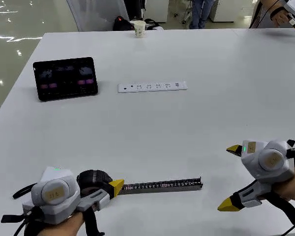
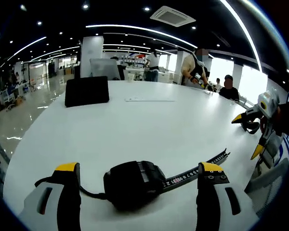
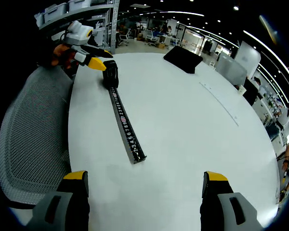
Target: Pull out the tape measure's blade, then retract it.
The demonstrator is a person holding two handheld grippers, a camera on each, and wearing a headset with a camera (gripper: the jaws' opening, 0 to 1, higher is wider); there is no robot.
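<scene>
Both tools gape: left tool (image 2: 139, 167) straddles the tape measure case (image 2: 134, 184), right tool (image 3: 146, 176) hangs clear of the blade (image 3: 125, 126); best clamp the case before retracting.

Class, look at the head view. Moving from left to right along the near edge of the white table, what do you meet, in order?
left gripper → tape measure's blade → right gripper

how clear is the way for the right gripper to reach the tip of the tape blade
Probably yes: the right gripper has its jaws open, and the blade tip lies on the bare table just ahead of them, with nothing in between.
</scene>
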